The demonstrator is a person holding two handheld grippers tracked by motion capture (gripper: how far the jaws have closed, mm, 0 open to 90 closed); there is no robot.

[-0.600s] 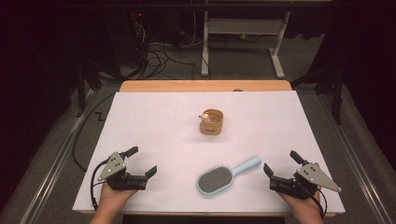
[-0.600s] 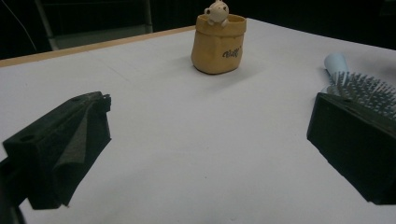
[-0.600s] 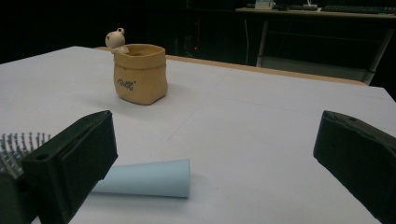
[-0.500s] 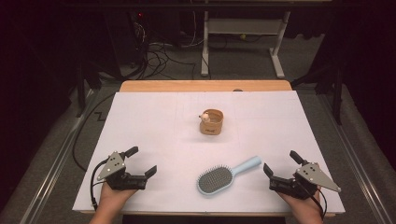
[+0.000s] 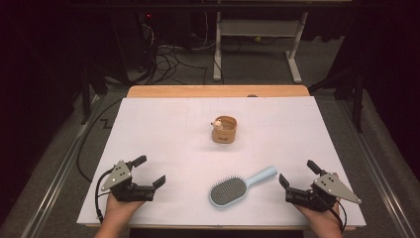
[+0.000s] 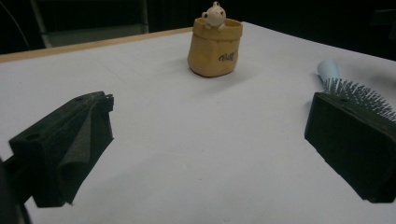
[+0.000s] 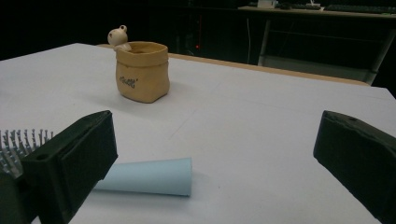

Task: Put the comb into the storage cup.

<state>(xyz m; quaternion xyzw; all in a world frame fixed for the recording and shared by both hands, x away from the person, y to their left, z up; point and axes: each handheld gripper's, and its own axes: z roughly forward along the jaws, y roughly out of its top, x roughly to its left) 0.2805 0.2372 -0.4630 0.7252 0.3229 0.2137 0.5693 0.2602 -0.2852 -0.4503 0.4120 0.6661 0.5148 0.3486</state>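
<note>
A pale blue hairbrush (image 5: 236,186) lies bristles-up near the table's front edge, its handle (image 7: 149,176) pointing back and to the right. A small tan sack-shaped pot (image 5: 224,130) with a little white figure on its rim stands upright at the table's middle (image 6: 215,41) (image 7: 141,71). My left gripper (image 5: 149,171) rests at the front left, open, nothing between its jaws. My right gripper (image 5: 299,174) rests at the front right, open and empty too, with the brush handle just beside its left jaw.
The white table top (image 5: 168,129) has a wooden strip (image 5: 218,90) along its far edge. Beyond it stand a white metal frame (image 5: 257,44) and loose cables (image 5: 173,54) on the dark floor. A cable trails off the table's left side.
</note>
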